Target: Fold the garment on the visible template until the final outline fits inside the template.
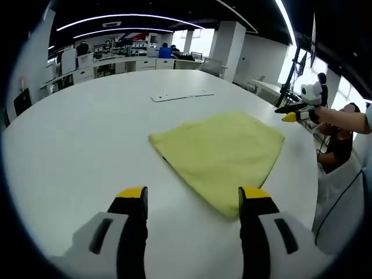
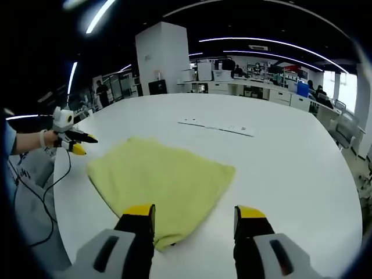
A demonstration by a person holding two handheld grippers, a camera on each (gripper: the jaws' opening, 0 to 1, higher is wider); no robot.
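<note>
At the bottom of each view, both grippers stand with jaws spread and holding nothing: the left gripper (image 1: 192, 200) and the right gripper (image 2: 195, 218), apparently pulled back to check the fold. Beyond them, mid-frame, the yellow garment (image 1: 224, 154) lies folded flat on the white table (image 1: 75, 133)

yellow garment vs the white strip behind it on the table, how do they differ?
The yellow garment is a broad, soft, folded four-sided piece; the white strip is long, narrow and flat. The garment lies nearer both grippers, one corner between the right gripper jaws; the strip lies farther off, apart from it. Colours differ: yellow against near-white. Both rest on the white table, ungripped.
</note>
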